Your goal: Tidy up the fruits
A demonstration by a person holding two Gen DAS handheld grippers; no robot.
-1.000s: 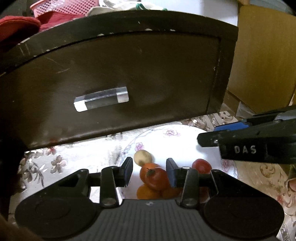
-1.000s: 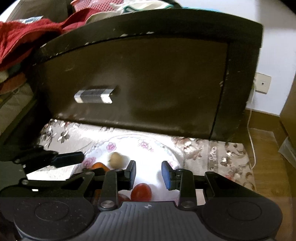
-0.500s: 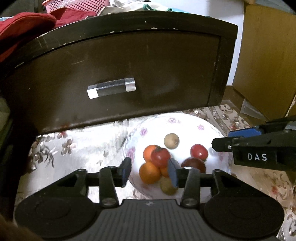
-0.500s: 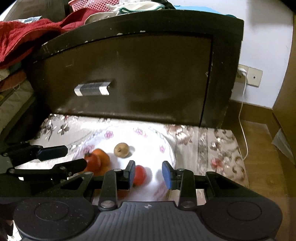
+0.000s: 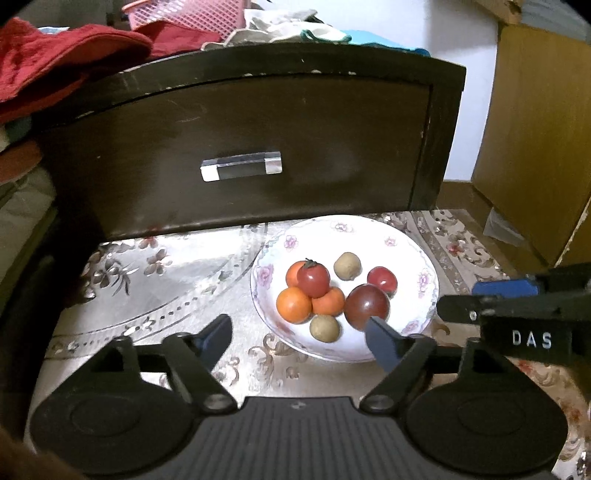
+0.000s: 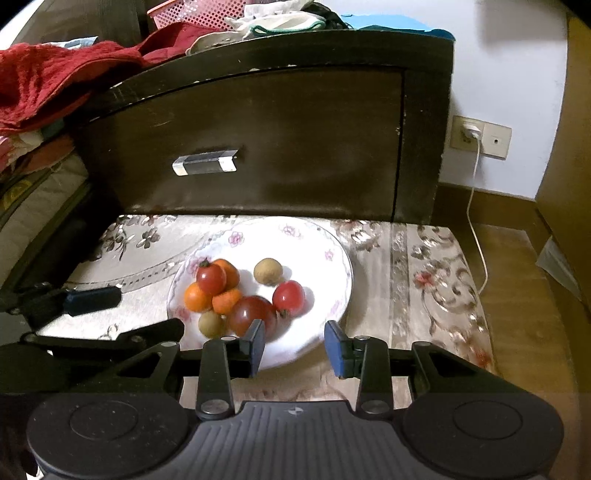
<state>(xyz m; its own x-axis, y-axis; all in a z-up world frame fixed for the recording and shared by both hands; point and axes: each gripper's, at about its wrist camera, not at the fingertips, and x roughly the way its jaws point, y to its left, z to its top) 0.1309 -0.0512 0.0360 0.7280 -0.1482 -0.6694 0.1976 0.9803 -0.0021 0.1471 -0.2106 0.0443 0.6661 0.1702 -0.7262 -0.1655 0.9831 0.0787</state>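
Observation:
A white floral plate [image 5: 424, 266] [image 6: 332, 258] sits on a patterned cloth. It holds a pile of three orange fruits [image 5: 293, 304] [image 6: 197, 297] topped by a red tomato [image 5: 313, 279] [image 6: 211, 277], two tan round fruits [image 5: 347, 265] [image 6: 268, 271], a small red tomato [image 5: 382, 279] [image 6: 289, 297] and a large dark red tomato [image 5: 367, 306] [image 6: 251, 314]. My left gripper [image 5: 299, 338] is wide open and empty at the plate's near edge. My right gripper [image 6: 295, 347] is open and empty at the plate's near right edge.
A dark wooden drawer front [image 5: 240, 147] [image 6: 258, 140] with a clear handle [image 5: 241, 170] stands right behind the plate. Red cloth [image 5: 55, 62] and a pink basket [image 5: 184, 18] lie on top. A wooden cabinet [image 5: 535, 147] stands right; a wall socket with cable [image 6: 476, 136] is behind.
Both grippers have pulled back from the plate, bringing all the fruit into view. My left gripper has opened wide. The right gripper has opened a little more.

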